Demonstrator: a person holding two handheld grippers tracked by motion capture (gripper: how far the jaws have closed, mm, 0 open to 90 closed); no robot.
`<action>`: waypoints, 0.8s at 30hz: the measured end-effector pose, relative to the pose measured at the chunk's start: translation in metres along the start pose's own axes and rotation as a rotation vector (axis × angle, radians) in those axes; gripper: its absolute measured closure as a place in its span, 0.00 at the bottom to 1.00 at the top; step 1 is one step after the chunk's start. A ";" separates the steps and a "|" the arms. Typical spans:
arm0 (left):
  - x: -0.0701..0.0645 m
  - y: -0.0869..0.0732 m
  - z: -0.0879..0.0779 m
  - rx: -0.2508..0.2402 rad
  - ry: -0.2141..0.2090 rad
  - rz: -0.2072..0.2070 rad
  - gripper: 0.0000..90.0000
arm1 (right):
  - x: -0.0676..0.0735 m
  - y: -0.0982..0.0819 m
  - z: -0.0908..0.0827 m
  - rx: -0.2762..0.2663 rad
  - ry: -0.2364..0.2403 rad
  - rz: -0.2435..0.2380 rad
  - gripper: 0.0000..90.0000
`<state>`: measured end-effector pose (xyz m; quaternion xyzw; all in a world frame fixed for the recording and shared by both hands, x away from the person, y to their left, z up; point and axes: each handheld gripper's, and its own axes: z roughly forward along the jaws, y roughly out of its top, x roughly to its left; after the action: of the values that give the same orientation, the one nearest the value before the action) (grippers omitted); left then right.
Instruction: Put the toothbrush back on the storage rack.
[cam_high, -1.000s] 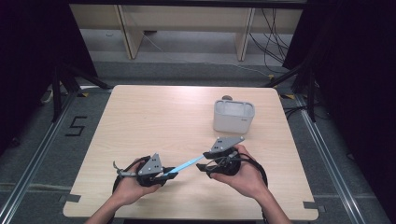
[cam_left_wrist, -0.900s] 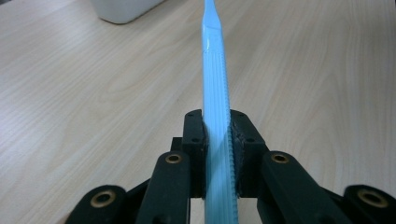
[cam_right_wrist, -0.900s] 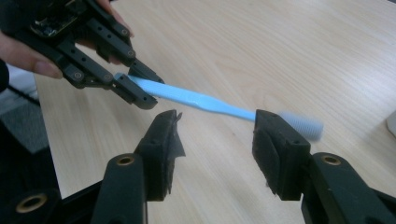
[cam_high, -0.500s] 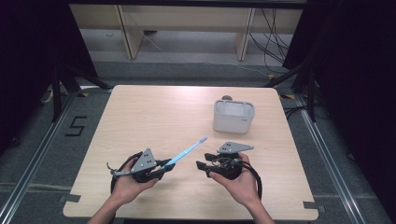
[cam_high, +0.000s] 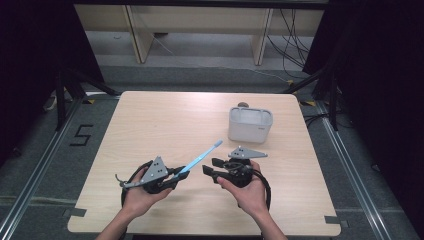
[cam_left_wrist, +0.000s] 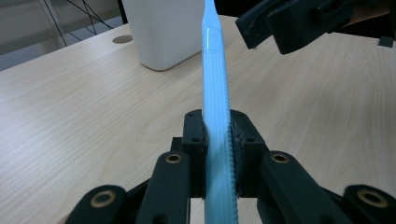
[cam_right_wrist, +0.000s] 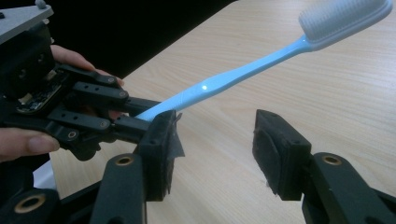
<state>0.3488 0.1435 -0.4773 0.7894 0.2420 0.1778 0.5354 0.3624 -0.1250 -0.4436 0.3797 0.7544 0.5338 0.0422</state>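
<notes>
Clamping the ribbed lower handle of a light blue toothbrush (cam_left_wrist: 215, 116) between both black pads, left gripper (cam_high: 172, 179) at the left near edge of the pale wood-grain table (cam_high: 165, 120), gripped by the left hand (cam_high: 140, 192). Handle butt hidden behind the jaws in the left gripper view, cut off at the bottom edge. Slender glossy plastic shaft rising up and to the right above the table, ending in a white bristle head (cropped at the top corner of the right gripper view, too small to read from the high view). Further right, right gripper (cam_high: 210, 167) in the right hand (cam_high: 250, 192), jaws apart with bare tabletop between the rough dark pads, clear of the brush, just beside its shaft. Grey three-cornered plates topping both grippers. Farthest right and further back, a white rounded-square container (cam_high: 250, 125), matte and smooth-walled, standing upright; contents impossible to make out, top cut off in the left gripper view.
</notes>
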 end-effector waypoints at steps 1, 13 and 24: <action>0.000 0.000 0.000 0.001 -0.001 0.001 0.87 | 0.000 0.000 0.002 0.002 -0.004 0.012 0.56; -0.002 -0.002 0.006 -0.018 -0.016 -0.011 0.87 | 0.000 0.007 0.012 -0.038 -0.031 0.041 0.55; -0.005 -0.001 0.008 -0.020 -0.008 -0.015 0.87 | -0.001 0.010 0.017 -0.064 -0.040 0.061 0.56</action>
<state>0.3491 0.1348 -0.4811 0.7828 0.2440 0.1728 0.5458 0.3766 -0.1114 -0.4425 0.4115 0.7240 0.5510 0.0532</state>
